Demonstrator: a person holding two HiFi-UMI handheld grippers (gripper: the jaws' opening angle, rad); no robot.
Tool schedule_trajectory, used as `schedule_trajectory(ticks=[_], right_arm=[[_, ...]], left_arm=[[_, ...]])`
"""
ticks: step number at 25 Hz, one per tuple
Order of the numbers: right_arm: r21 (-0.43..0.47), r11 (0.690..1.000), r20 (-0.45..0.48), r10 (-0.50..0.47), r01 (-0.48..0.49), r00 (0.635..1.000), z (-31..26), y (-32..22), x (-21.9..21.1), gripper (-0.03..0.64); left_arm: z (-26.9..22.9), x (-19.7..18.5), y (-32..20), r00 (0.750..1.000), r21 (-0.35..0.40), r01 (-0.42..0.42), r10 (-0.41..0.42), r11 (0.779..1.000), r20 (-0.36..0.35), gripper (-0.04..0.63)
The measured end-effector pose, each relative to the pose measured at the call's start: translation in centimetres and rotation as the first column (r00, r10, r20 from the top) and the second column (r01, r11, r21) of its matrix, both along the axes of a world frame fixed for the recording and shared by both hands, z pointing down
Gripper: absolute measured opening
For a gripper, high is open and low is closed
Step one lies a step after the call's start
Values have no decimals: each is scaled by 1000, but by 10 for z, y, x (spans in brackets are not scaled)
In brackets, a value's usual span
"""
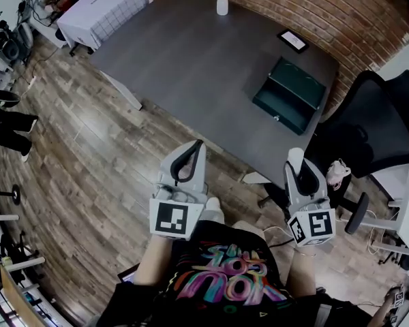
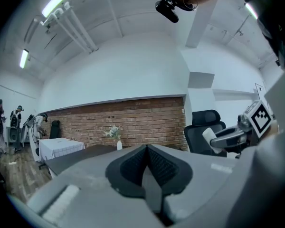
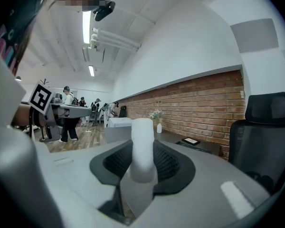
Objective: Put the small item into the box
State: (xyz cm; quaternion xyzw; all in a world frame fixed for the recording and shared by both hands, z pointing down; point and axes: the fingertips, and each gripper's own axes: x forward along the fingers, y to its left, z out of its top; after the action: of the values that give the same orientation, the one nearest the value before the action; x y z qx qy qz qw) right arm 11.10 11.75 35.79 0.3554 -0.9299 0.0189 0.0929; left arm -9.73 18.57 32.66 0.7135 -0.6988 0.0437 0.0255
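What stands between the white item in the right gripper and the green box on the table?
Nothing visible does. The right gripper holds the white item short of the table. The open box lies ahead of it, with only bare tabletop in between. The chair stands off to the right.

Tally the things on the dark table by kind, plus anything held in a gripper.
Open dark green box: 1
White vase with flowers: 1
Black-framed flat rectangle: 1
White cylindrical item, clamped in the right gripper: 1
Total: 4
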Motion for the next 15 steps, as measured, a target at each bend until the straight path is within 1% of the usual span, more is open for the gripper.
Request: schedule_trajectory(ticks=[5, 11, 15], right_arm=[[-16, 1000, -8, 15, -15, 1000, 2, -13, -12, 137], [-48, 999, -28, 20, -21, 999, 13, -21, -18, 137], [-61, 998, -32, 26, -28, 999, 18, -36, -19, 137]], left_arm=[[8, -17, -11, 1000, -18, -1, 0, 1000, -12, 2], [20, -23, -18, 1000, -47, -7, 6, 999, -29, 2], [26, -24, -34, 999, -68, -12, 9, 998, -36, 2]])
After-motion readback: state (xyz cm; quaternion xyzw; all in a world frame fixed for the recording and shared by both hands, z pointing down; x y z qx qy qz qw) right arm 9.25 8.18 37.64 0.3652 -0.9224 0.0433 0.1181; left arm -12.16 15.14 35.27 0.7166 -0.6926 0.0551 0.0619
